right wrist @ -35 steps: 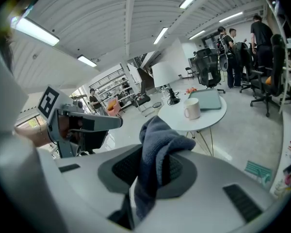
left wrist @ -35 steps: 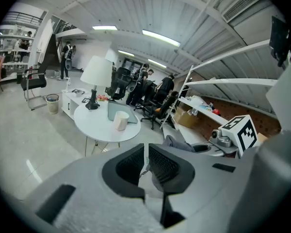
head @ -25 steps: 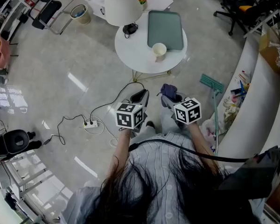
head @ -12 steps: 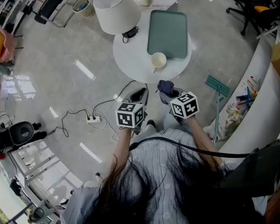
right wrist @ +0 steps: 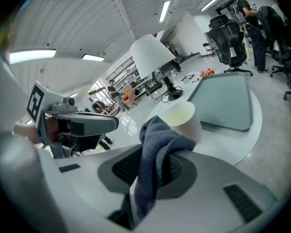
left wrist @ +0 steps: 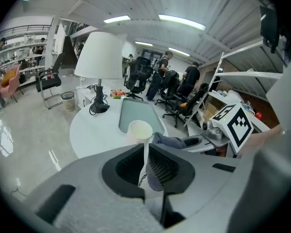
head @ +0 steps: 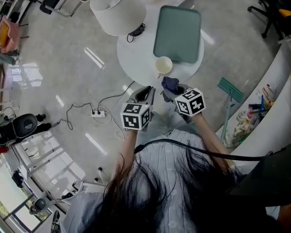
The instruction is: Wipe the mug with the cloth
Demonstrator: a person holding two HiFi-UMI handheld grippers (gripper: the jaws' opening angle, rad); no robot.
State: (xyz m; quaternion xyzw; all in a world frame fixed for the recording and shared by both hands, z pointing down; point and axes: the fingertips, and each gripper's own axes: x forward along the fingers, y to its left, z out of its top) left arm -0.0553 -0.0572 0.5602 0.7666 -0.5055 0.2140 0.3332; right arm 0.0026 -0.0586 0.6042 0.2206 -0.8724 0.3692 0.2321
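The mug (head: 163, 65) has neared, just beyond right gripper (right wrist: 153, 171) clenching cloth (right wrist: 157, 142); left gripper (left wrist: 146, 166) closed.

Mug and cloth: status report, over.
Left gripper shut, empty. Right gripper shut on cloth. Mug upright on table, just ahead. Nothing in the way.

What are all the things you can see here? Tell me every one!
mug: one, cream, near the table's front edge
cloth: one, dark blue, clamped in the right gripper
table: one, white and round, ahead of the person
tray: one, green, on the table behind the mug
lamp: one, white shade, on the table's left side
power strip: one, white, on the floor left of the table
mop: one, green head, on the floor at right
left gripper: one, grey, jaws together, empty
right gripper: one, grey, shut on the cloth
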